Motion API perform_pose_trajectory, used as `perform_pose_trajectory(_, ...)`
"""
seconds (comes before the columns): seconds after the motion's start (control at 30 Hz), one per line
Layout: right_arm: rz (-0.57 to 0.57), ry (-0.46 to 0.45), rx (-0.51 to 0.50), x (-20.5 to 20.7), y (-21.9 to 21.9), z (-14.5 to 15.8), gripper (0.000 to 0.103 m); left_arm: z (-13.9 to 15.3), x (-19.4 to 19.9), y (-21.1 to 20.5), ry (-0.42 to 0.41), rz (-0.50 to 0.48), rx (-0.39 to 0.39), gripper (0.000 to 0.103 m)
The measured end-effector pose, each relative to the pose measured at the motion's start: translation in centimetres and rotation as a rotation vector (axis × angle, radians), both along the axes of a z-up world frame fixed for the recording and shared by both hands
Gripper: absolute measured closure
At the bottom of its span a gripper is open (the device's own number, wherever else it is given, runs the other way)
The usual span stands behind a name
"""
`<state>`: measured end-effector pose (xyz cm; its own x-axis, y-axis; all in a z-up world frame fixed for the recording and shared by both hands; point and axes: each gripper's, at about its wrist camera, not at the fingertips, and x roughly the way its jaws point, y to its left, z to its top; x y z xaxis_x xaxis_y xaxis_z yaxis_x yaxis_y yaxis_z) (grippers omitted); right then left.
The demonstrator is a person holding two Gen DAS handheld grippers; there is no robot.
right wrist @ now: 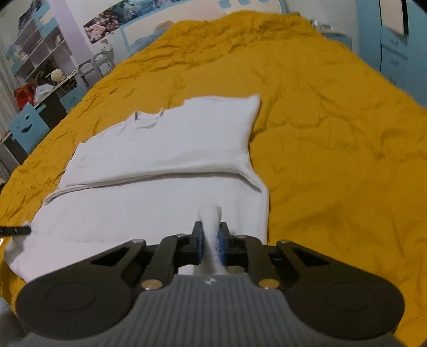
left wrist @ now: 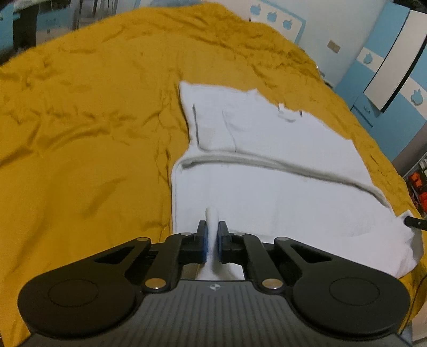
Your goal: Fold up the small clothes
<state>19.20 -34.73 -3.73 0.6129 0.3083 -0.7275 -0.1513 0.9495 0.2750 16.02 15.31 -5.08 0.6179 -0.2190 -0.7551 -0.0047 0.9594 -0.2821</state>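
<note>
**Both tongs pinched on the near hem of one white shirt**

I count one garment: a small white cotton T-shirt [left wrist: 267, 170] lying flat on the wrinkled mustard-yellow bedspread [left wrist: 80, 133]. Its lower part is folded up over itself, so a grey-shadowed fold edge runs across the shirt's middle. The neckline sits at the shirt's far end, and one short sleeve sticks out from the far corner.

I have two tongs, one per hand. The left gripper [left wrist: 212, 231] has its black fingers with blue pads drawn almost together on a raised pleat of white cloth at the shirt's near edge; the pads press the fabric from both sides. The right gripper [right wrist: 210, 232] does the same, its blue pads squeezing a ridge of the same shirt's near edge. Both pinches sit on the hem closest to me, well apart from each other along it. In each wrist view, the tip of the other tool shows as a thin black bar at the shirt's outer near corner.

Beyond the shirt I see one yellow bedspread and nothing else lying on it. Past the bedspread's edge, the blue and white wardrobe panels [left wrist: 387, 61] carry white and blue apple-shaped cutouts; I count three in a row on the panel beyond the shirt's neckline. One long landscape poster [right wrist: 128, 18] hangs on the far wall. I can read no writing or brand anywhere; the small round mark on each grey gripper body is too small to tell.
</note>
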Motion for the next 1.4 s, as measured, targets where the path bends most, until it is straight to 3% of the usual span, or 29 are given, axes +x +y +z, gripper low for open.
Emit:
perform_pose_trajectory(0.33,0.012,-0.174,-0.114,-0.9,1.3,6.1,0.099,5.5,1.4,-1.0,-0.204,0.038,0.061,0.098)
perform_pose_trajectory(0.8,-0.033,-0.37,-0.172,6.1,2.6,12.0,0.1,9.8,8.7,-1.3,-0.404,0.135,0.095,0.098)
perform_pose_trajectory(1.17,-0.085,-0.419,-0.189,15.8,3.3,12.3,0.1,9.8,16.9,-1.6,-0.436,0.126,0.141,0.098)
perform_pose_trajectory(1.4,-0.104,-0.414,-0.193,24.5,4.1,9.1,0.1,6.7,22.6,-2.7,-0.415,0.145,0.204,0.098)
